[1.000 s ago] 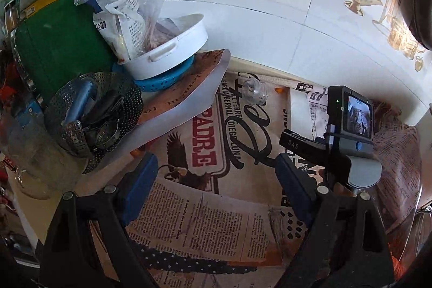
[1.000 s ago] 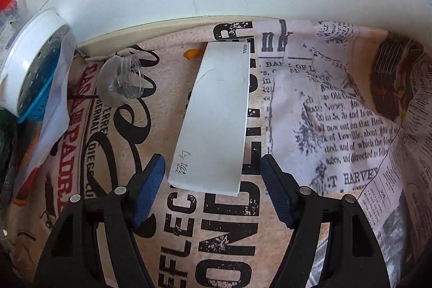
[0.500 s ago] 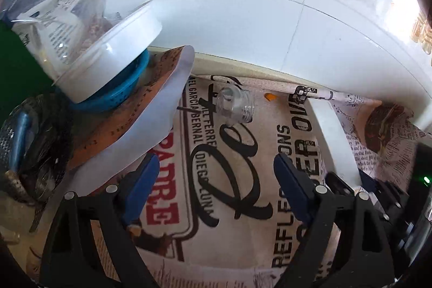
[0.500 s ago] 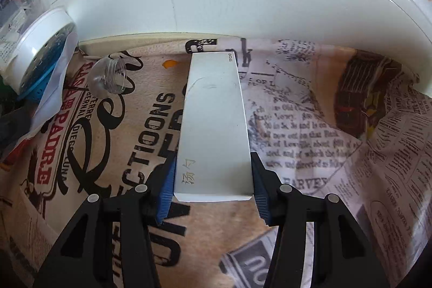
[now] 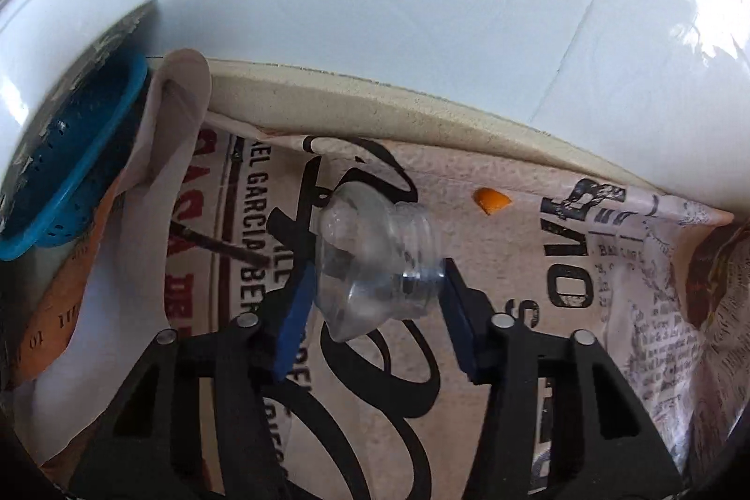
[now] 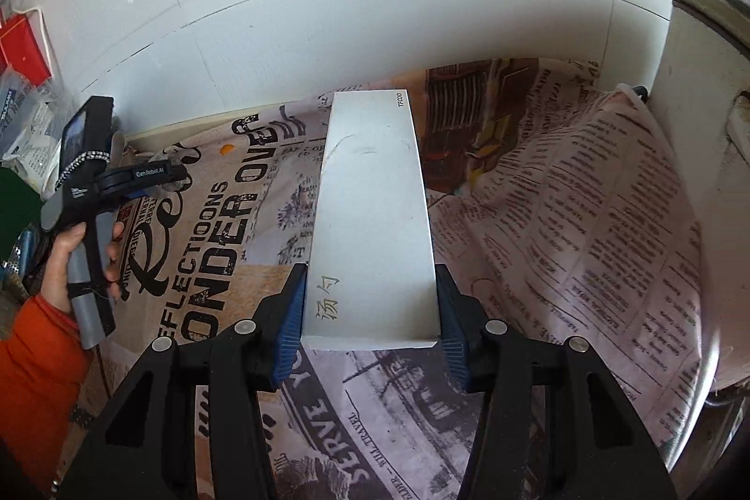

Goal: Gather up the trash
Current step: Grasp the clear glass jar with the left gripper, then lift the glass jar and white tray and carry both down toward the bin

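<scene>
Listing what lies on the printed cloth by the white wall:

Left gripper: jaws closing around the clear bottle top; the blue pads look to be touching its sides (the piece is blurred).
Clear bottle top: a cut-off threaded neck lying on its side, mouth to the right, on the cloth near the far wall.
Right gripper: pinching the white box by its near end, one pad on each long side.
White box: long, flat, pointing away toward the wall, with small gold characters at the near left corner; whether its far end rests on the cloth cannot be told.
Printed cloth: newspaper pattern with large black lettering, rumpled at the right.
Orange scrap: small, on the cloth to the right of the bottle top, just before the wall edge.
Blue strainer: far left, tipped, under a white tub.
Hand: at the left of the right wrist view, orange sleeve, holding the left gripper's grey handle.
</scene>
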A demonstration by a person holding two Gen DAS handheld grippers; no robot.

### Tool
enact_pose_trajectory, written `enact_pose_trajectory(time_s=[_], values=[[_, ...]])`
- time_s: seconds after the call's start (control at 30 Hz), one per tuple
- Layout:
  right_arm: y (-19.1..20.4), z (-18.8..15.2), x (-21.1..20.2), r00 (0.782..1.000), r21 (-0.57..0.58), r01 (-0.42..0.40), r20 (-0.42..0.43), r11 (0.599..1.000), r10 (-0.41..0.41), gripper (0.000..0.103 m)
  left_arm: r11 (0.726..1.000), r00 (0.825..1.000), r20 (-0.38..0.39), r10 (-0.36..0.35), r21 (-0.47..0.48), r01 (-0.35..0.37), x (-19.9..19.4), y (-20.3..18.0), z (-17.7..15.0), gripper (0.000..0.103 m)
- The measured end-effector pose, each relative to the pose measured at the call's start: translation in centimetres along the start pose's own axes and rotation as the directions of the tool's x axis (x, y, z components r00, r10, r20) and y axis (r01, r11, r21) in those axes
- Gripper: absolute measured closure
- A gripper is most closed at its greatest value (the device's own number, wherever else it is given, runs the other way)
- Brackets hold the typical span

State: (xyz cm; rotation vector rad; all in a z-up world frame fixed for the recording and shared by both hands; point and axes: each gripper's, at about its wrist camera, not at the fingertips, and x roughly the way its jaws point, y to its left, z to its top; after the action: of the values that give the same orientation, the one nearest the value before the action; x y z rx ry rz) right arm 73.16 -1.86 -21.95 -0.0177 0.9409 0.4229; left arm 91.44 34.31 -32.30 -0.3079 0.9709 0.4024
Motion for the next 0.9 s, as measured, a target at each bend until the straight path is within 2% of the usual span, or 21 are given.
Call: enact_pose_trajectory(time_s=[0.1,0.2,0.43,0.63,0.8,0.9], values=[[-0.4,0.1,-0.8,1.000,0.009,0.001,0.014,1.000,-0.001,0.055,1.000,0.999,0.030,0.022,0.016,-0.023,-0.4,-0.1,-0.5,0.061],[0.2,0.0,-1.5,1.000,0.000,0.000,0.026,1.000,0.000,0.055,0.999,0.999,0.044,-0.022,0.033,0.021,-2.1,-0.2,-1.4,0.066],[2.4,-0.5,-4.4,0.998,0.018,-0.015,0.059,1.000,0.013,0.055,0.988,0.989,0.110,-0.096,0.132,0.081,-10.0,0.3,-3.9,0.066],[5.1,-1.6,-9.9,0.988,0.044,0.030,0.153,0.999,-0.036,0.055,0.968,0.962,0.204,-0.184,0.205,0.142,-19.1,1.4,-5.8,0.066],[6.7,-3.3,-15.8,0.966,0.104,0.066,0.242,0.992,-0.089,0.055,0.950,0.937,0.262,-0.232,0.270,0.159,-26.6,2.1,-8.4,0.066],[7.5,-4.3,-18.9,0.954,0.129,0.071,0.281,0.989,-0.105,0.055,0.934,0.917,0.283,-0.281,0.300,0.194,-31.0,2.9,-10.0,0.066]])
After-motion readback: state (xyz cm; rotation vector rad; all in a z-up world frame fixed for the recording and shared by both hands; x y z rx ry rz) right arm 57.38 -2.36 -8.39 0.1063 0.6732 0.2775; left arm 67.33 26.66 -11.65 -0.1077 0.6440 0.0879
